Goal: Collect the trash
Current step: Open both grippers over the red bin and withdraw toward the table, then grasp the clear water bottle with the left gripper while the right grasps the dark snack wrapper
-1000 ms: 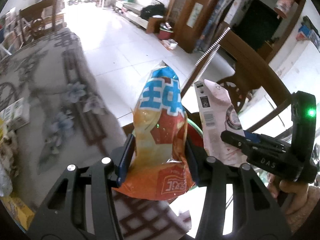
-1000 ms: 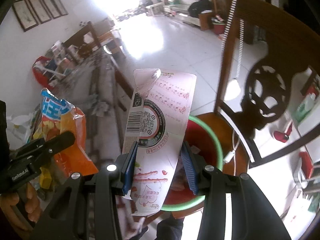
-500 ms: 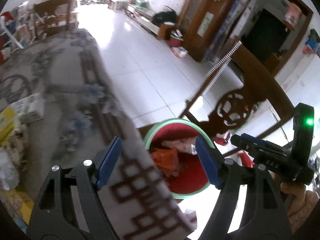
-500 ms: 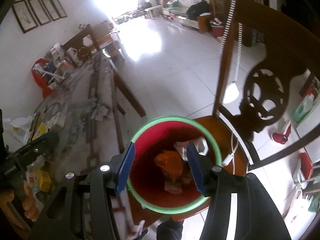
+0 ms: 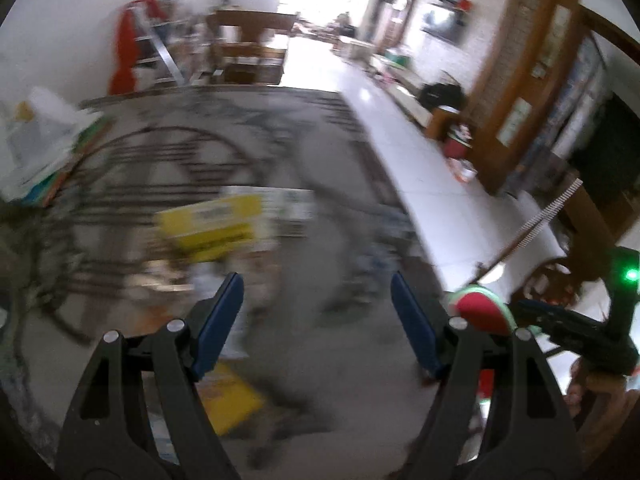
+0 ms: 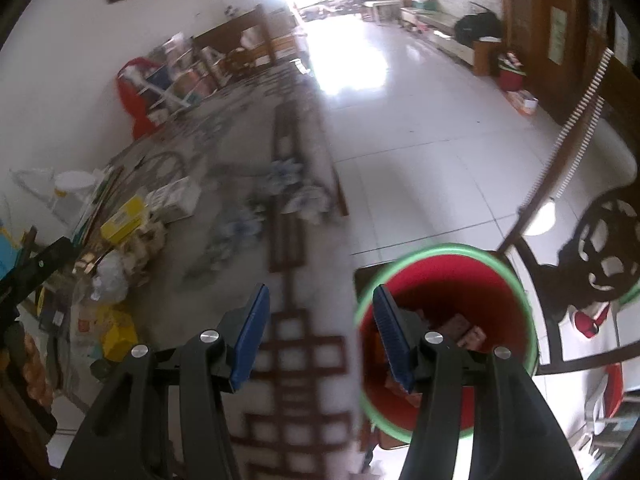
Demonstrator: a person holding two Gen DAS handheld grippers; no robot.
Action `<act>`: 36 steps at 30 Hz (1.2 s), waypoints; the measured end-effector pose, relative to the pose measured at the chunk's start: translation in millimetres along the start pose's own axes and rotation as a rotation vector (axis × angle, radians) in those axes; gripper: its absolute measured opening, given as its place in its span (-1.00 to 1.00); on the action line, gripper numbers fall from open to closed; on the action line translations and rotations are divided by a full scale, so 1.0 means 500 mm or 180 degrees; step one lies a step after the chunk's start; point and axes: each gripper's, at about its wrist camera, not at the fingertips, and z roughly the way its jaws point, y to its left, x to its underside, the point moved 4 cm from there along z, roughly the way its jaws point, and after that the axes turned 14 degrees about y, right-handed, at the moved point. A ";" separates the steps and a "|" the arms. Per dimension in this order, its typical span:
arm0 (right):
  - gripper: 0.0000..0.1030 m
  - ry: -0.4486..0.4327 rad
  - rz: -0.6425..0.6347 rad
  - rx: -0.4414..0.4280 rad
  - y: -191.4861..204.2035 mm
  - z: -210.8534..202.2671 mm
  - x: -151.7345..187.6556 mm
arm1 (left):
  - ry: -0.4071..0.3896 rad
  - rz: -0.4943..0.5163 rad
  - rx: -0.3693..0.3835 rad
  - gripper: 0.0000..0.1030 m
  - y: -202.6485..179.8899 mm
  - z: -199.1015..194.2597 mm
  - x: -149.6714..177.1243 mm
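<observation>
- A tiled living room; the bench (image 6: 240, 280), under a patterned grey cloth, carries the remaining trash in a heap near its far-left edge: a yellow box (image 6: 122, 218), a white carton (image 6: 176, 196) and crumpled wrappers (image 6: 108, 280).
- The red bin (image 6: 444, 328) sits on a wooden chair (image 6: 592, 264) just beside the bench, with wrappers already inside.
- Left gripper (image 5: 316, 316): jaws spread, nothing between them. Right gripper (image 6: 320, 328): jaws parted, empty.
- Risk: the left view is smeared; closing on the crowded pile could pinch two items or knock one off the bench.
- Risk: the bin stands near the chair's edge; a bump may tip it.
- Only the right view shows the bin's contents; the left shows the yellow box nearer.
</observation>
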 end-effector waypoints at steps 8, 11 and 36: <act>0.02 0.0135 -0.0218 -0.0038 0.152 0.058 -0.016 | 0.0229 -0.0132 -0.0170 0.42 0.193 -0.002 0.034; 0.02 0.0160 -0.0298 -0.0083 0.222 0.078 -0.023 | 0.0388 -0.0076 -0.0170 0.42 0.239 0.011 0.060; 0.02 0.0476 -0.0741 -0.0693 0.653 0.202 -0.096 | 0.0868 -0.0346 0.0107 0.16 0.487 0.079 0.092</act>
